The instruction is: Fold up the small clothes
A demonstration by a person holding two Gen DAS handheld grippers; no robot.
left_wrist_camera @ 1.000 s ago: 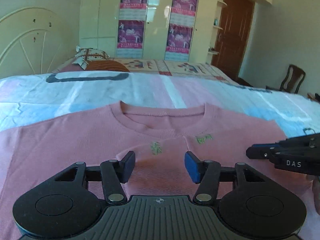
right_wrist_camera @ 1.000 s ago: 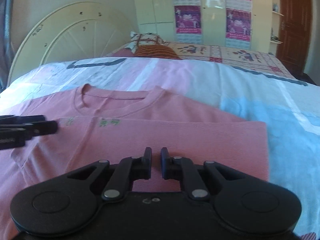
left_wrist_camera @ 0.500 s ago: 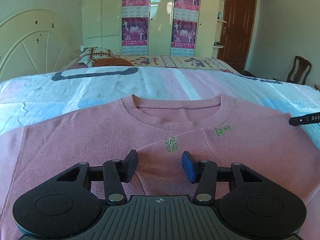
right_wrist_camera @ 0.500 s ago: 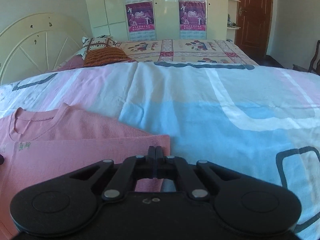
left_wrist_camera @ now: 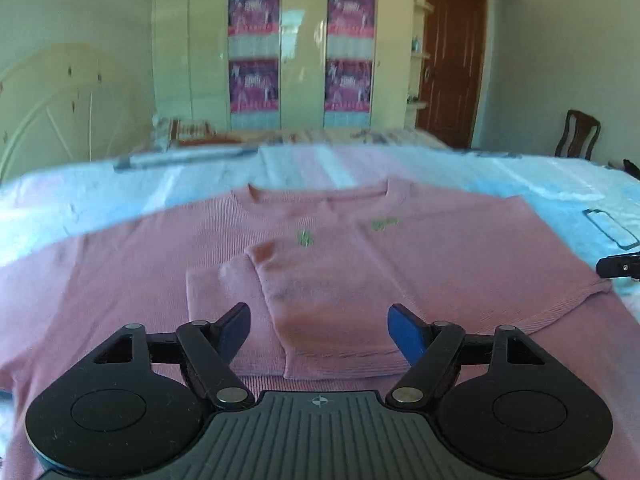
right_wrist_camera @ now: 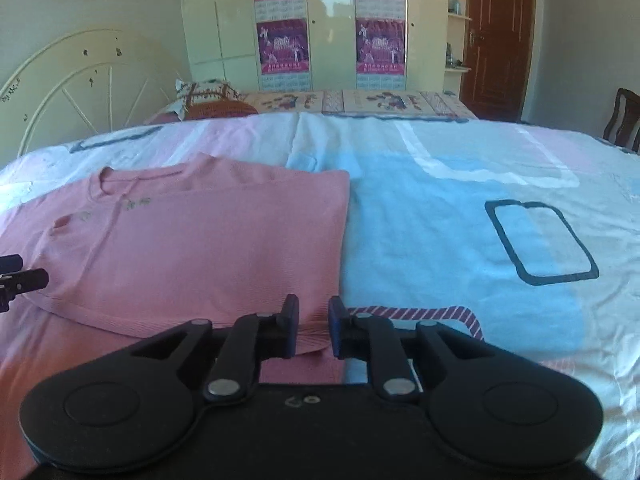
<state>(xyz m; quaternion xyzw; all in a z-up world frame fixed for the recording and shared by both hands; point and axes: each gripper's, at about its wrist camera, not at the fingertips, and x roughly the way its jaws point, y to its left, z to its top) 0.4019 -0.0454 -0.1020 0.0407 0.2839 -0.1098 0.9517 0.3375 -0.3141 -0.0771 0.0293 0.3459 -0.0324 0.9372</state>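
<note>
Patterned bedsheet (right_wrist_camera: 460,216) under pink sweater (left_wrist_camera: 400,264)

A pale patterned bedsheet (right_wrist_camera: 460,216) fills the middle. Top centre stands a cream wardrobe (right_wrist_camera: 324,20) with purple posters (right_wrist_camera: 282,44); a brown door (right_wrist_camera: 500,36) upper right, a curved headboard (right_wrist_camera: 76,88) left.
</note>
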